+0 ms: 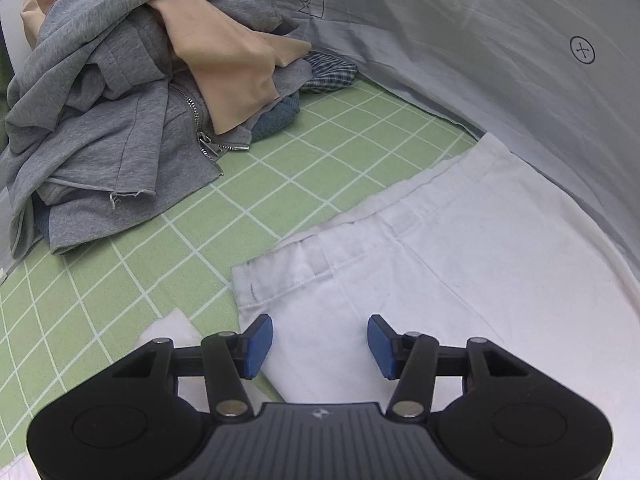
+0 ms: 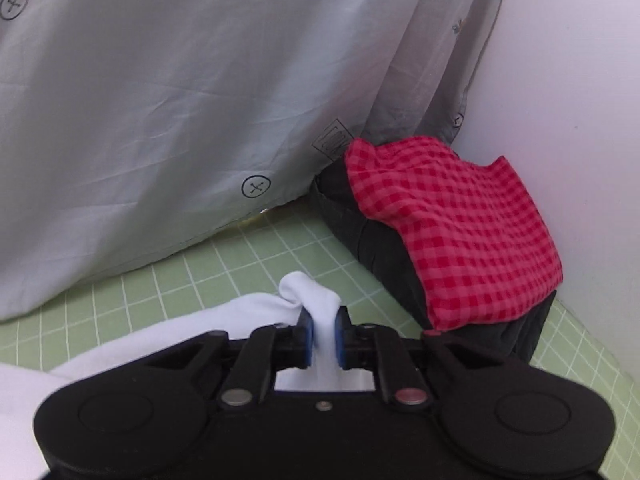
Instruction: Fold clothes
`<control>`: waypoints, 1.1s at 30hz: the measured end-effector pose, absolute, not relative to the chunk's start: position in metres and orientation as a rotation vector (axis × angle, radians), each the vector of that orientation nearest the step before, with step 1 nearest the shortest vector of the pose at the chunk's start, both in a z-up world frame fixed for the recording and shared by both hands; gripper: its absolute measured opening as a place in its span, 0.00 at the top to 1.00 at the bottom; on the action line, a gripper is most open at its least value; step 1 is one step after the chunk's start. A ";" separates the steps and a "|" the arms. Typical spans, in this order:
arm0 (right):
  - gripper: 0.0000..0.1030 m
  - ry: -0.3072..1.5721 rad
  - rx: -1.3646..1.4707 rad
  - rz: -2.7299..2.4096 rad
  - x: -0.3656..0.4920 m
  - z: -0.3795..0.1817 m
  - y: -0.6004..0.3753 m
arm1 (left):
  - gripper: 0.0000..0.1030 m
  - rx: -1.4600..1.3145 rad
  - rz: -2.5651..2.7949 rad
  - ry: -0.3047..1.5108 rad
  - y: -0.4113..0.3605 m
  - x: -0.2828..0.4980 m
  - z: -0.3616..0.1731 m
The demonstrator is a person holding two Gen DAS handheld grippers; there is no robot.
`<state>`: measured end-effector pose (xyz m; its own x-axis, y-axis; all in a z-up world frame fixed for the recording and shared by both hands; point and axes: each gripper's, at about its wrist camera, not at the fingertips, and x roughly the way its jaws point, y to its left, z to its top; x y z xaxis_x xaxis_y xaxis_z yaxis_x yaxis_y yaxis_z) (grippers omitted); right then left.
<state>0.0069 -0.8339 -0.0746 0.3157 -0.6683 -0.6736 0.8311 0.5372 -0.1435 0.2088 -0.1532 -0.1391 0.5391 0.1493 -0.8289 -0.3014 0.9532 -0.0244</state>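
Left wrist: left claw (image 1: 320,346) spread above white pants (image 1: 460,264); right claw (image 2: 323,338) pinches them.

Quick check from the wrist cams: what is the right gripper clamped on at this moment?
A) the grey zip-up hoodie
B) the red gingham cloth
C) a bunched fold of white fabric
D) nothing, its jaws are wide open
C: in the right wrist view the right gripper has its blue pads closed on a bunched fold of white fabric, apart from the red checked cloth.
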 end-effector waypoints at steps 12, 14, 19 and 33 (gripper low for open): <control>0.11 0.829 0.013 -0.958 0.005 -0.094 -0.750 | 0.39 -0.200 0.373 0.923 -0.133 0.220 -0.143; 0.11 0.846 0.047 -0.947 -0.001 -0.095 -0.741 | 0.67 -0.220 0.384 0.918 -0.127 0.222 -0.142; 0.12 0.852 0.048 -0.903 -0.020 -0.085 -0.717 | 0.90 -0.277 0.432 0.903 -0.111 0.226 -0.138; 0.07 0.696 0.288 -0.947 -0.175 -0.039 -0.688 | 0.42 -0.219 0.249 0.851 -0.126 0.129 -0.087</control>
<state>-0.1746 -0.6884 -0.0388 0.3898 -0.6435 -0.6587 0.8207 0.5672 -0.0686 0.1291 -0.1265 -0.0873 0.6332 0.1290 -0.7631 -0.3025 0.9488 -0.0906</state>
